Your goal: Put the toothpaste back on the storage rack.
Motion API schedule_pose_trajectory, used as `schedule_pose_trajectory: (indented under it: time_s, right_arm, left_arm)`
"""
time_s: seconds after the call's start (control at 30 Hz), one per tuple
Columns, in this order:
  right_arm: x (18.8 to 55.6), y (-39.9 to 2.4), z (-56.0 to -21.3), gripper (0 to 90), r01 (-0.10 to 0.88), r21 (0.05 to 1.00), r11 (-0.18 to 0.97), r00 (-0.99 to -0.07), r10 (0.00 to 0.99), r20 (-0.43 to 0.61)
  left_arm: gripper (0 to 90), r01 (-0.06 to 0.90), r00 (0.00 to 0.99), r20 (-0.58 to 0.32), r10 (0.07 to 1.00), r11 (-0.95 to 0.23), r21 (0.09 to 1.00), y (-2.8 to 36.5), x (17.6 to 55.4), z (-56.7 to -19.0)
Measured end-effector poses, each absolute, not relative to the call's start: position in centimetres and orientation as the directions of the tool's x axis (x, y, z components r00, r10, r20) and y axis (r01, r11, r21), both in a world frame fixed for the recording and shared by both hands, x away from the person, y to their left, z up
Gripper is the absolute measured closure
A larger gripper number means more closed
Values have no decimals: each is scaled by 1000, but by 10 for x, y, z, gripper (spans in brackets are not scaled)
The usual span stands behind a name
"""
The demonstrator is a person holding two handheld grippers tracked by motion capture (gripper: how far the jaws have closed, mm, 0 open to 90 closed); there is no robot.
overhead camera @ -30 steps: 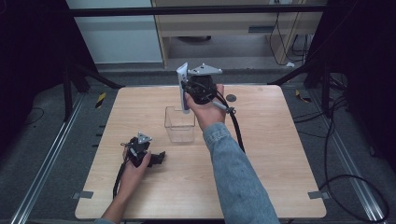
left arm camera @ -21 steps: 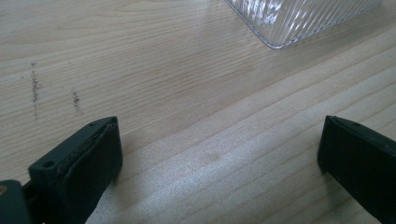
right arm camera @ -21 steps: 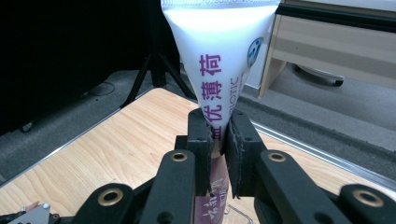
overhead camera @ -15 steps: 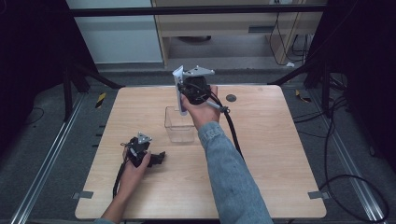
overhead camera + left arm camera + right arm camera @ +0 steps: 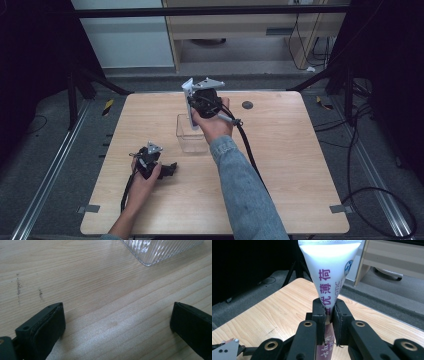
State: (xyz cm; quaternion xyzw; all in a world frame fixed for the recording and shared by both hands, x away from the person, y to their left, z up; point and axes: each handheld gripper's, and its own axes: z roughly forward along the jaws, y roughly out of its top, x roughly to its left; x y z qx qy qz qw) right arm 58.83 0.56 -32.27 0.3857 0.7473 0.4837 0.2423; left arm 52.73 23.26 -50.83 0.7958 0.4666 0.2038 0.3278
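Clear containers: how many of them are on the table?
1. The clear ribbed container stands near the middle of the table, just beside the right gripper, which holds a white tube. Nothing seems hidden.

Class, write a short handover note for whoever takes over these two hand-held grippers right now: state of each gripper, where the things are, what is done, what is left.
Right gripper: shut on the white tube, held above the clear container, far side of the table.
Left gripper: open, holding nothing, low over the table near the container.
Done: tube picked up and carried over the container.
Left: probably lower the tube into the container and release; it is not yet inside.
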Motion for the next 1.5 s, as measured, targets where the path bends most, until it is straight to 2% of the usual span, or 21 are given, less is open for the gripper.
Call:
schedule_pose_trajectory:
  time_s: [1.5]
  right_arm:
    - [593, 11, -361, 808, 411, 869, 278, -581, 814, 15]
  left_arm:
    - [0, 609, 482, 18, 876, -349, 712, 233, 527, -508]
